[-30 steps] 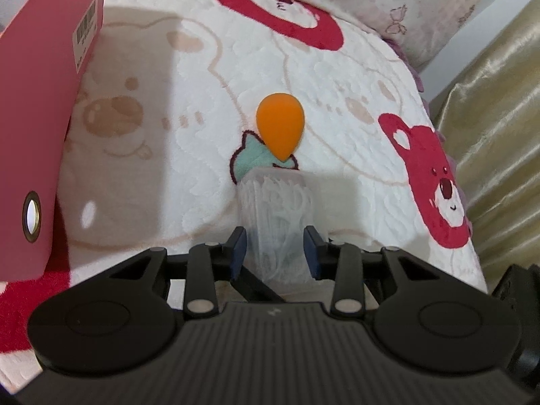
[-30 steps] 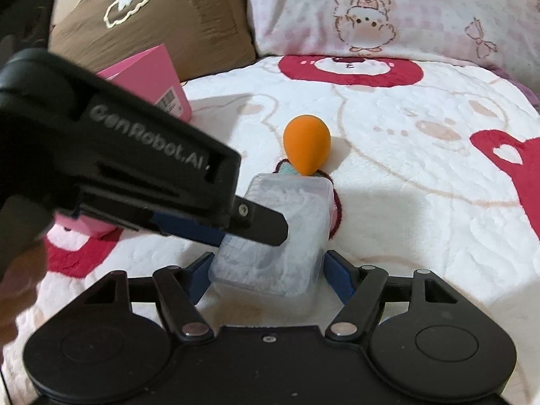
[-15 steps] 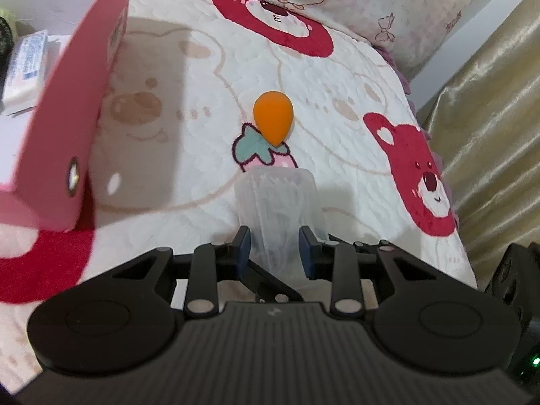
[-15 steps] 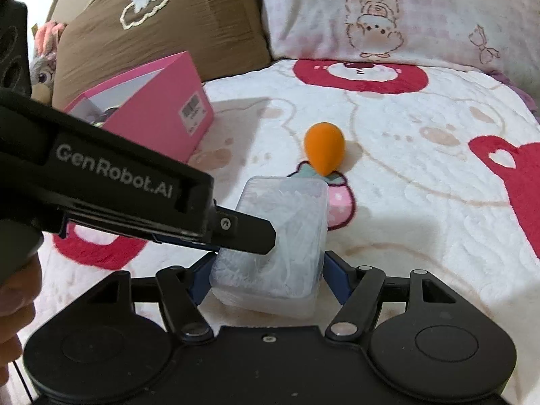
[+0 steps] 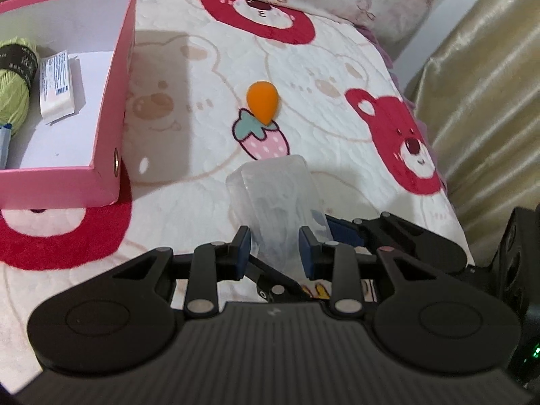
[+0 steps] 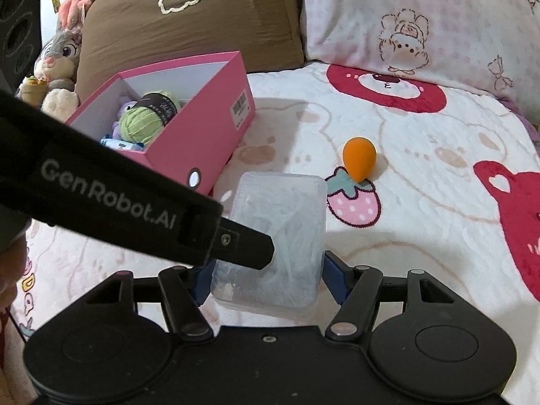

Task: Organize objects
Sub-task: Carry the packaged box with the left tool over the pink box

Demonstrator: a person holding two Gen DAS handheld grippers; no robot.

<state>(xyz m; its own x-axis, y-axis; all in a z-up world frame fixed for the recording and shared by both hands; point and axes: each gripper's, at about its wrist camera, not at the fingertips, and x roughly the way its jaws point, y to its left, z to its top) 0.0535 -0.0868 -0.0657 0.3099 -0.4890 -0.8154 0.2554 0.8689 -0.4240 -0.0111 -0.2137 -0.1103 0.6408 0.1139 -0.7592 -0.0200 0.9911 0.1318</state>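
Note:
A clear plastic box (image 5: 273, 202) with white contents hangs above the bear-print blanket, held from two sides. My left gripper (image 5: 274, 251) is shut on its narrow near end. My right gripper (image 6: 266, 280) spans the clear box (image 6: 276, 229) across its width; its jaws are closing, and the blue pads touch both sides. The left gripper's black finger (image 6: 246, 249) crosses the right wrist view. An orange teardrop sponge (image 5: 262, 101) stands on the blanket beyond, also in the right wrist view (image 6: 359, 157). An open pink box (image 5: 111, 101) lies to the left.
The pink box (image 6: 209, 128) holds green yarn (image 6: 141, 125) and a white packet (image 5: 57, 87). A brown pillow (image 6: 189, 17), a pink pillow (image 6: 422, 23) and a plush rabbit (image 6: 59, 54) line the back. A gold curtain (image 5: 489, 101) borders the right.
Both grippers have risen with the clear box, which is now off the blanket. The pink box's inside has come into view. The left jaws tightened on the box.

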